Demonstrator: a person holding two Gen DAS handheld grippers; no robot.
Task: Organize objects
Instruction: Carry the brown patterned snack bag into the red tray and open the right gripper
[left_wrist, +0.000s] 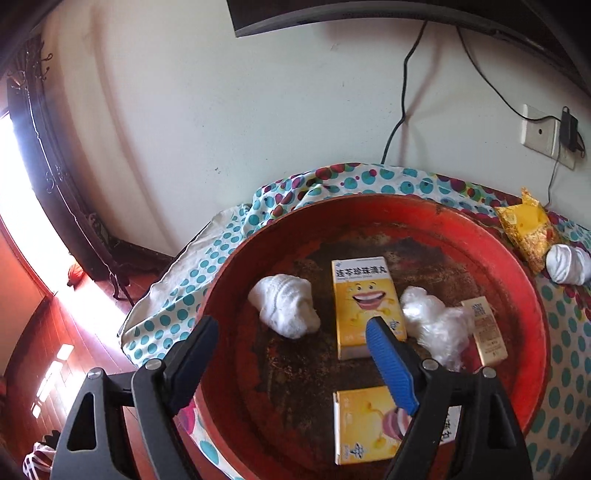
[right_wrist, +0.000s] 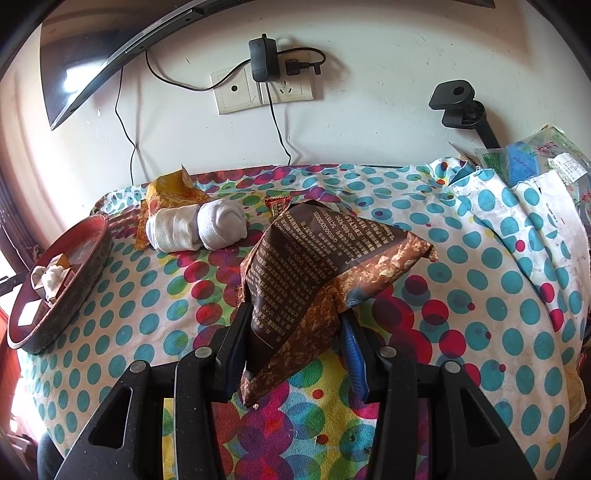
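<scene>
The right hand-held gripper (right_wrist: 295, 325) clamps a brown snack bag (right_wrist: 325, 258) above the dotted cloth (right_wrist: 480, 280).

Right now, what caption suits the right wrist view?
Right gripper clamps a brown printed snack bag above the polka-dot cloth.

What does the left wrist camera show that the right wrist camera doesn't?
Only the left wrist view: the open left gripper and a yellow cardboard box with a smiling face, flat inside the tray.
Only the right wrist view: the right gripper, its jaws shut on a brown printed snack bag.
Both: the round red tray and the polka-dot cloth.
</scene>
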